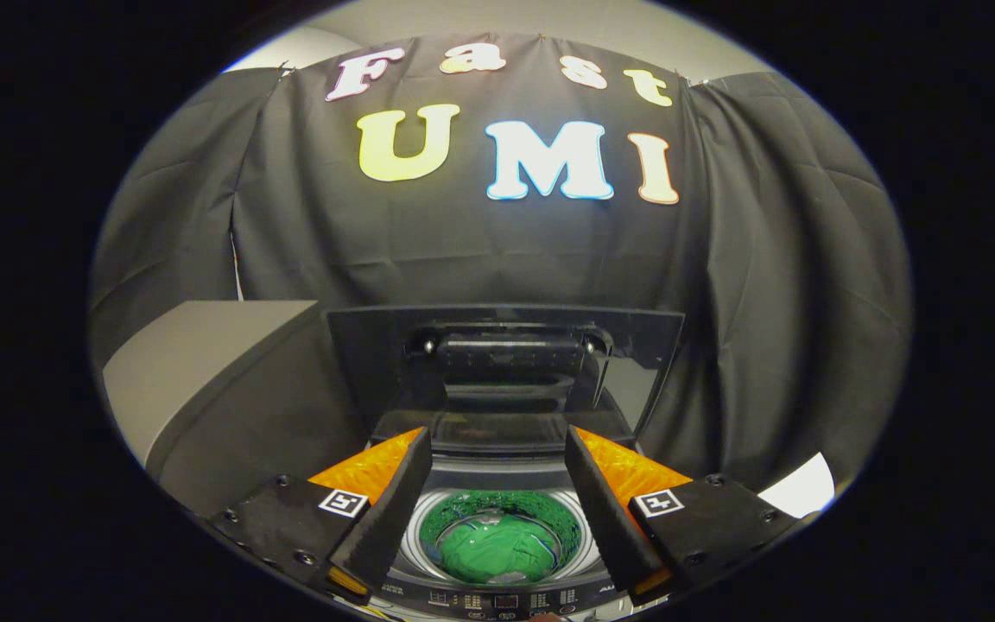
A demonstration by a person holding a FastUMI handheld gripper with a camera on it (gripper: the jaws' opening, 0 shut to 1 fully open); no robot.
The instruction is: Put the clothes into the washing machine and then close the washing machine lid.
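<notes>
Little could be read from where I stood. Each finger of the hand-held gripper (497, 484) bore a small square black-and-white marker tag (342, 503), a coded pattern rather than words, the second tag (658, 502) sitting on the other finger. Along the washing machine's control panel (502, 600) ran rows of tiny printed legends beside the buttons and a small display, all too small and blurred to make out. No brand name could be read.
</notes>
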